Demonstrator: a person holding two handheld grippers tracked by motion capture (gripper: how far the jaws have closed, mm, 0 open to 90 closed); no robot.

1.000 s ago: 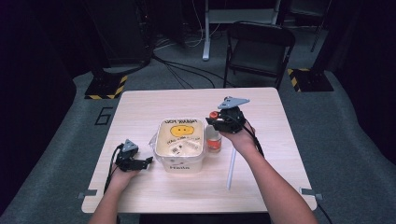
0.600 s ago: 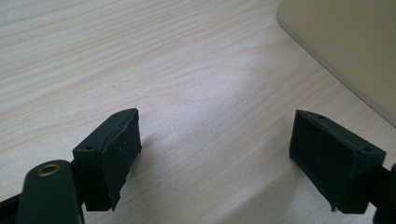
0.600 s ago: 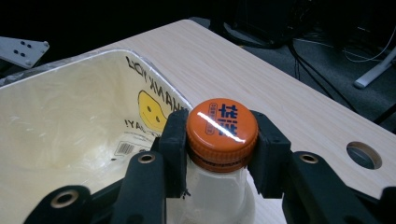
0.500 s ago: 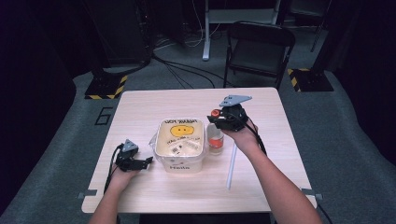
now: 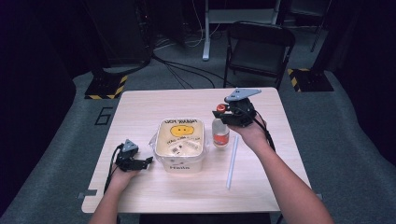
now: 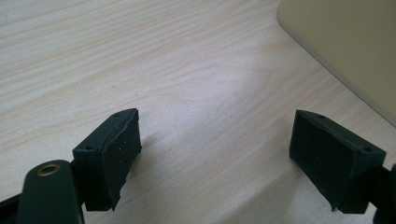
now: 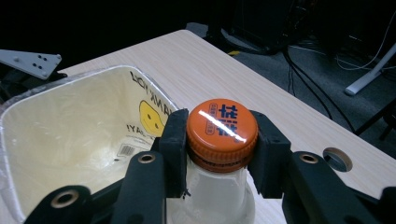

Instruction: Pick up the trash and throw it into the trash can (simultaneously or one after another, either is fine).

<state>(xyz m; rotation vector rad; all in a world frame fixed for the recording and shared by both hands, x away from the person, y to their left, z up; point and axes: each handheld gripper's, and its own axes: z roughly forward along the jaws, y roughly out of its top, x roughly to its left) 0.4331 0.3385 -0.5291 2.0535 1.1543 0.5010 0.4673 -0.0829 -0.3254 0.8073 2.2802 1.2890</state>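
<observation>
Right hand-held gripper (image 7: 219, 154): the jaws are closed on the orange cap (image 7: 222, 127) of a small bottle (image 7: 215, 196), one jaw pressed to each side of the cap. In the high view the right hand-held gripper (image 5: 223, 112) is seen above the bottle, held by the person's right hand (image 5: 250, 130).

Bottle: it stands upright on the counter (image 5: 154, 105), just beside the right wall of the tub, as seen in the high view (image 5: 220, 133). The body is clear, with an orange band low on it. The cap bears dark printed characters.

Left hand-held gripper (image 6: 212, 149): the jaws are set wide apart with nothing between them, and bare wood grain is seen in the gap. In the high view the left hand-held gripper (image 5: 144, 162) is seen low at the counter's left, its jaws pointed toward the tub, near it but not touching.

Tub (image 5: 180, 161): a cream square container with rounded corners sits near the middle of the counter. A yellow smiley face and dark lettering are printed inside it, with a barcode label (image 7: 125, 150) below them. A corner of its outer wall (image 6: 345, 51) is seen in the left gripper view.

White stick (image 5: 231, 161): it lies flat on the counter right of the tub, near the bottle's base; whether they touch cannot be told.
</observation>
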